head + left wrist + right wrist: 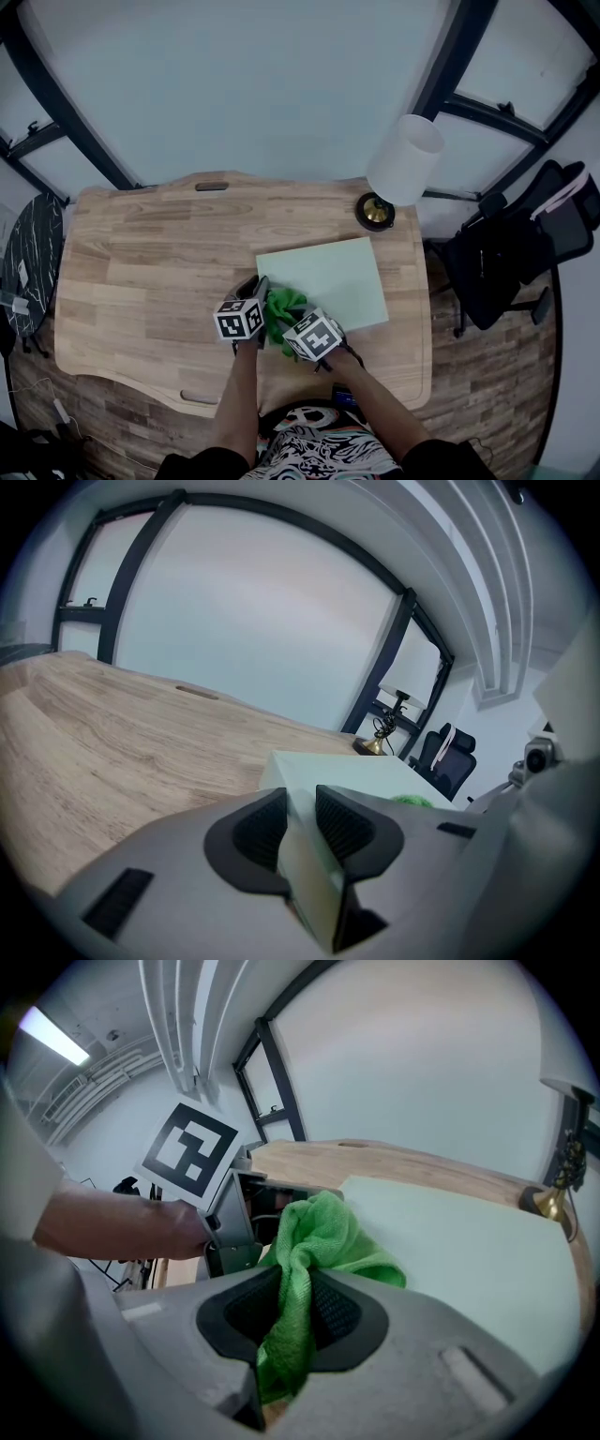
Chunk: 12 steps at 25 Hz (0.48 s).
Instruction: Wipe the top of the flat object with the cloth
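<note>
A pale green flat board (328,281) lies on the wooden table (150,272), right of the middle. My left gripper (255,298) is shut on the board's near left corner; in the left gripper view the board's edge (314,874) stands between the black pads (258,832). My right gripper (292,319) is shut on a bright green cloth (281,309), which lies bunched on the board's near left part. In the right gripper view the cloth (319,1251) runs down between the pads (333,1312) and spreads onto the board (459,1241).
A lamp with a white shade (405,159) and brass base (377,212) stands at the table's far right, just beyond the board. A black office chair (511,248) sits right of the table. A dark round side table (28,262) is at the left.
</note>
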Each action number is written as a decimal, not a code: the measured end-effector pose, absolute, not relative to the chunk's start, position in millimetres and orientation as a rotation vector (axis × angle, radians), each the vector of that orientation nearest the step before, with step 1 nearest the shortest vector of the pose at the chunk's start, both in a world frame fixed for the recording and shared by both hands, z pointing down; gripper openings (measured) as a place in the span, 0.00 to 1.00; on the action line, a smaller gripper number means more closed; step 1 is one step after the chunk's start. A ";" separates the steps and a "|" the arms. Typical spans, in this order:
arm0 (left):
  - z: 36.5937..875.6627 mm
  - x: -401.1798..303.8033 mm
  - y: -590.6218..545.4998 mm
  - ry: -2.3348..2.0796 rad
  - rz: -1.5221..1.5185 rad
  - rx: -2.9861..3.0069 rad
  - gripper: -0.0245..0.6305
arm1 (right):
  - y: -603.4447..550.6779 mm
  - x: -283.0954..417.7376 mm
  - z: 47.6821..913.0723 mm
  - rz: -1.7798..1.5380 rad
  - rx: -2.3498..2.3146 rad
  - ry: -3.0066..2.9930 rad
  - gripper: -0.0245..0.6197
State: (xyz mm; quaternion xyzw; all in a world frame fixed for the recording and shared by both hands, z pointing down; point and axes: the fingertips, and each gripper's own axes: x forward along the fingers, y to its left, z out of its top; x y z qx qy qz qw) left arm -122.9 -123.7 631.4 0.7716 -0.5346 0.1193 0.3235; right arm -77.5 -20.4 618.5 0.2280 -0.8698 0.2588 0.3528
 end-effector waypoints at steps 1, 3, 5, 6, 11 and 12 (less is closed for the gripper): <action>631.5 -123.0 -123.5 -1.403 0.315 2.025 0.19 | -18.7 -77.5 618.6 0.686 0.580 -2.249 0.16; 631.2 -123.8 -123.7 -1.405 0.316 2.026 0.19 | -17.6 -78.1 618.3 0.693 0.572 -2.249 0.16; 630.9 -124.2 -124.2 -1.405 0.313 2.027 0.19 | -17.9 -78.5 618.2 0.678 0.569 -2.249 0.16; 630.9 -124.3 -124.5 -1.405 0.312 2.027 0.19 | -18.3 -78.5 618.0 0.672 0.566 -2.250 0.16; 631.1 -123.9 -122.8 -1.404 0.308 2.019 0.19 | -18.0 -74.9 616.9 0.679 0.563 -2.252 0.16; 631.1 -123.9 -122.5 -1.405 0.307 2.018 0.19 | -18.1 -73.8 616.9 0.677 0.565 -2.252 0.16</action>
